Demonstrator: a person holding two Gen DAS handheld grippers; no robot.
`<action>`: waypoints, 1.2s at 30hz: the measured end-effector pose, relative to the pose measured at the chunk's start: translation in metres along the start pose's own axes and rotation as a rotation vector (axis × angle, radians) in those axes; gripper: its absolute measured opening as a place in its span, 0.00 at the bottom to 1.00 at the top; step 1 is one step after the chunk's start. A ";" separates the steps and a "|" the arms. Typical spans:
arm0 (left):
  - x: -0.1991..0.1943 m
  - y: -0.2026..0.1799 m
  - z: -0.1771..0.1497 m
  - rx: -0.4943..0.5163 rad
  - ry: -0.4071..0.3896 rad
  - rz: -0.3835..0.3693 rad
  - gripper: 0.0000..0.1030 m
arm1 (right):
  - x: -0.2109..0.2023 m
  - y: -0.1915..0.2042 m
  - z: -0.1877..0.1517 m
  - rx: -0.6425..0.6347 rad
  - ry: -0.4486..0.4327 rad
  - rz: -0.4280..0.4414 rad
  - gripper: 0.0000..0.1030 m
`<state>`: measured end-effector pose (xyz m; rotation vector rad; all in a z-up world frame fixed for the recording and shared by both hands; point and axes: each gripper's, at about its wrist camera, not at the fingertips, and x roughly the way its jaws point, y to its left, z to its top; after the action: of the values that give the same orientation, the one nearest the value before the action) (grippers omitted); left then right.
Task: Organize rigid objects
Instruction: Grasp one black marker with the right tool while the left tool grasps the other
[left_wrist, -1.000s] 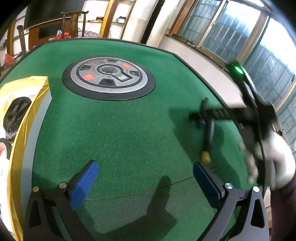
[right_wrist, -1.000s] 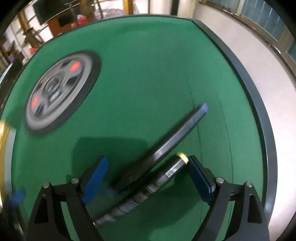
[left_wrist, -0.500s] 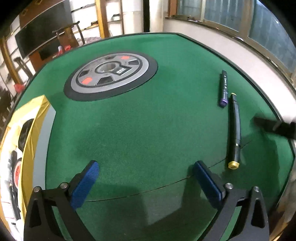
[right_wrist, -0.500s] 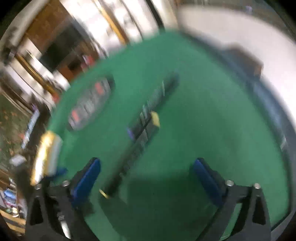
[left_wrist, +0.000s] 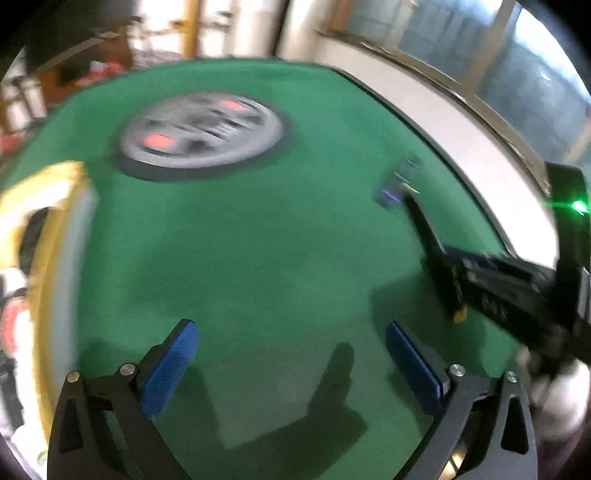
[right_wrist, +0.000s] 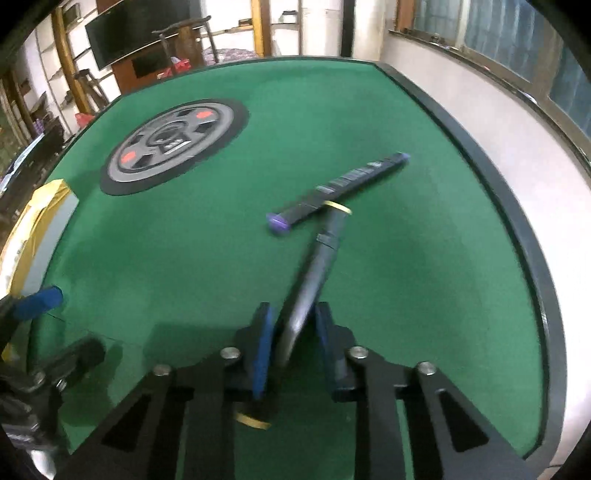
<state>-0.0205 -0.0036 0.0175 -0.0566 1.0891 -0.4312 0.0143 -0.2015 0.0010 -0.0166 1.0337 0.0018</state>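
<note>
My right gripper (right_wrist: 291, 325) is shut on a dark marker with yellow ends (right_wrist: 321, 254), whose far tip rests against a black marker with purple ends (right_wrist: 343, 184) lying on the green table (right_wrist: 184, 258). In the left wrist view the yellow-ended marker (left_wrist: 436, 254) shows at the right, held by the right gripper (left_wrist: 498, 284), and the purple-ended marker (left_wrist: 391, 192) lies beyond it, blurred. My left gripper (left_wrist: 291, 365) is open and empty above the green felt, left of both markers.
A grey and black round disc with red patches (right_wrist: 173, 144) is set in the table's far left. A yellow-edged box (left_wrist: 44, 240) with items lies at the left edge. The table's black rim (right_wrist: 498, 192) and a white wall run along the right.
My right gripper has closed on the yellow-ended marker and come back into the left wrist view. That marker's far tip now touches the purple-ended marker. The left gripper stays open.
</note>
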 end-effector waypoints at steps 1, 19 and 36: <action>0.004 -0.008 0.001 0.027 0.026 0.002 0.99 | 0.000 -0.006 -0.002 0.009 -0.003 -0.018 0.14; 0.106 -0.141 0.120 0.371 0.029 0.191 0.86 | -0.021 -0.103 -0.051 0.227 -0.113 0.130 0.14; 0.088 -0.145 0.095 0.418 0.017 0.049 0.15 | -0.021 -0.099 -0.053 0.236 -0.122 0.133 0.15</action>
<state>0.0507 -0.1846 0.0251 0.3426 0.9960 -0.6079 -0.0409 -0.3009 -0.0063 0.2642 0.9067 0.0020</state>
